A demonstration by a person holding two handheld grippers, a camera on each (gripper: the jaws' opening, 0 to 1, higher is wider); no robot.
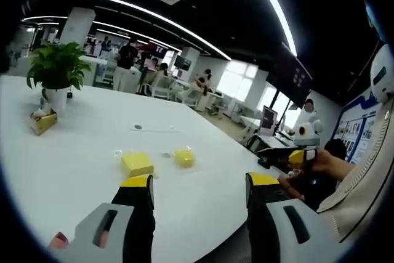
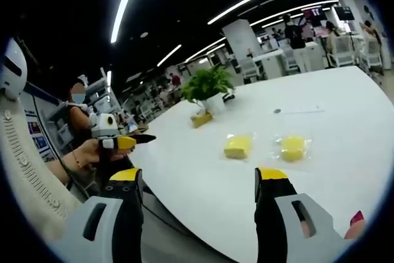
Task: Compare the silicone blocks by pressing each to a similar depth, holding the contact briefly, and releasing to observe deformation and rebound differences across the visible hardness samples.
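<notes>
— What sits on the bench?

— Going left to right from the potted plant: a small yellow packet at its foot, then, well apart from it, two yellow silicone blocks, the flat square block and just beside it the smaller wrapped block.

— Your grippers?

— My left gripper hovers near the square block, jaws spread, holding nothing. My right gripper is likewise released, off the bench edge, the blocks ahead of it.
</notes>
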